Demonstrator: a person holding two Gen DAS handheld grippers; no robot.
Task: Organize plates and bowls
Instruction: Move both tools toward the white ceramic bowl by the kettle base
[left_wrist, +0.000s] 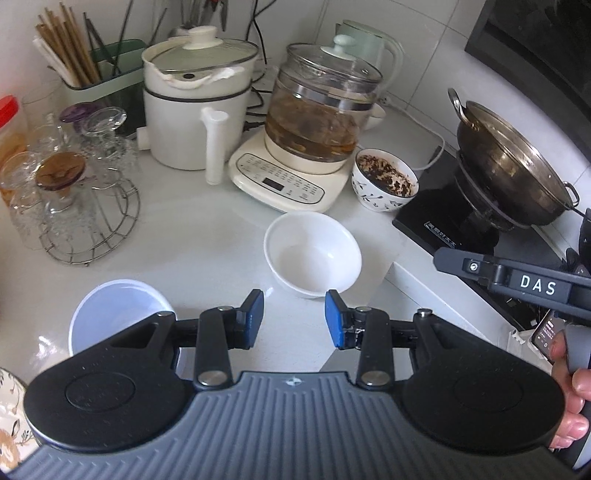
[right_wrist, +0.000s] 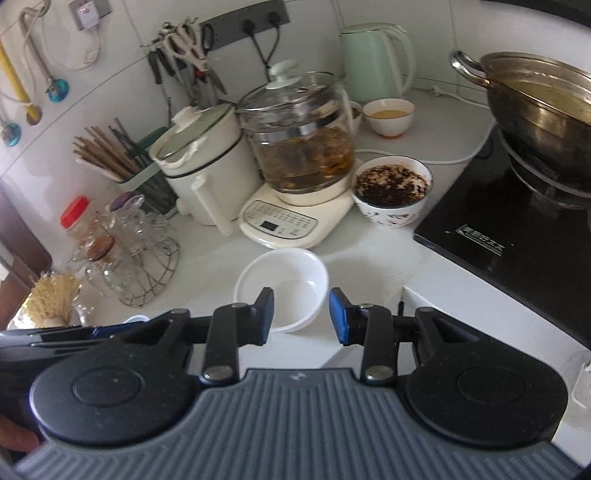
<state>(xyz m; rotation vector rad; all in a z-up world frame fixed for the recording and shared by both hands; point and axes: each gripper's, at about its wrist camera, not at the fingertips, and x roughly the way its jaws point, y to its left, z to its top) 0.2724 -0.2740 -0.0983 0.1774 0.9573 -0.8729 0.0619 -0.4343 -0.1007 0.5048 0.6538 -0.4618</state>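
An empty white bowl (left_wrist: 312, 254) sits on the white counter, just ahead of my open, empty left gripper (left_wrist: 294, 319). It also shows in the right wrist view (right_wrist: 282, 286), partly behind the left finger of my open, empty right gripper (right_wrist: 301, 315). A pale blue-white bowl (left_wrist: 118, 314) lies near left, partly hidden by my left gripper. A patterned bowl (left_wrist: 384, 184) holding dark residue stands beside the kettle base; it also shows in the right wrist view (right_wrist: 391, 192). A patterned plate edge (left_wrist: 11, 413) shows at far left. The right gripper's body (left_wrist: 517, 280) enters from the right.
A glass kettle on a cream base (left_wrist: 295, 173), a white cooker (left_wrist: 192, 107), a wire rack of glasses (left_wrist: 74, 184), a chopstick holder (left_wrist: 92, 74) and a steel wok on a black hob (left_wrist: 513, 173) crowd the back. A small bowl of liquid (right_wrist: 388, 116) stands by a green kettle (right_wrist: 373, 59).
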